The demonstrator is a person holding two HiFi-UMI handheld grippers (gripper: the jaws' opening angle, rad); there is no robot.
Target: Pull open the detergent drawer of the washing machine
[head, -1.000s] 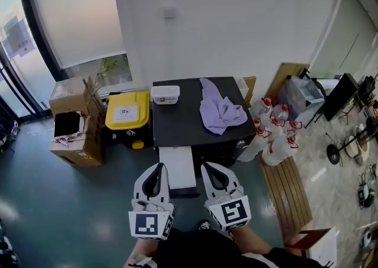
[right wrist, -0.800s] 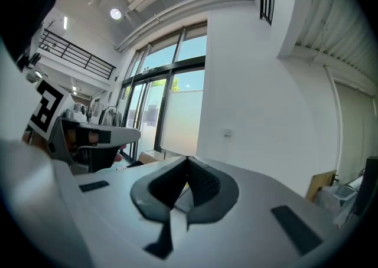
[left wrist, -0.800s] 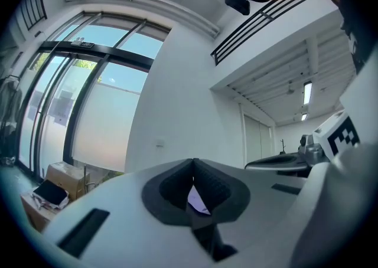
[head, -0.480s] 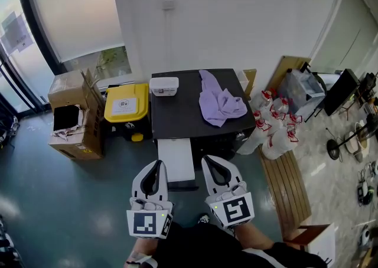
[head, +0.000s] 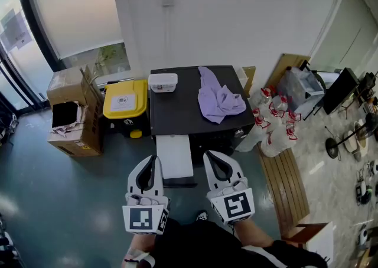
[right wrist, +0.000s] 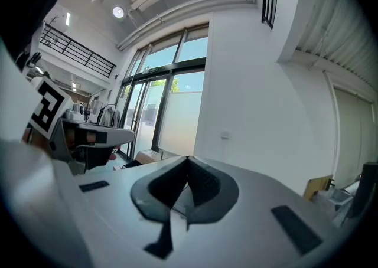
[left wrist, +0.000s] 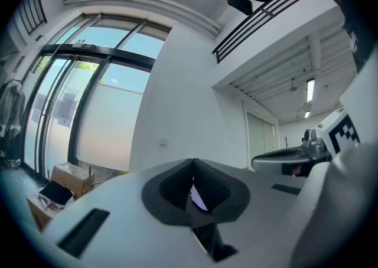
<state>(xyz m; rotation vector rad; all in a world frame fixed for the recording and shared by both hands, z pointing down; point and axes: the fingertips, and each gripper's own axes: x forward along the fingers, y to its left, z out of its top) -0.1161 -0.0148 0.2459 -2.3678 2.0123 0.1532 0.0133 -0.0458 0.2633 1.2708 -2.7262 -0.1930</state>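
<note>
— Where does the drawer (head: 174,155) lie?
— It sticks out from the front of the washing machine (head: 177,110), between the left gripper (head: 152,159) and the right gripper (head: 208,156), just beside both tips.
— And the jaws?
— Each gripper's jaws are pressed together, with nothing between them.
— How does the drawer look?
— It is a plain white oblong, standing out against the machine's dark top and the dark floor.
</note>
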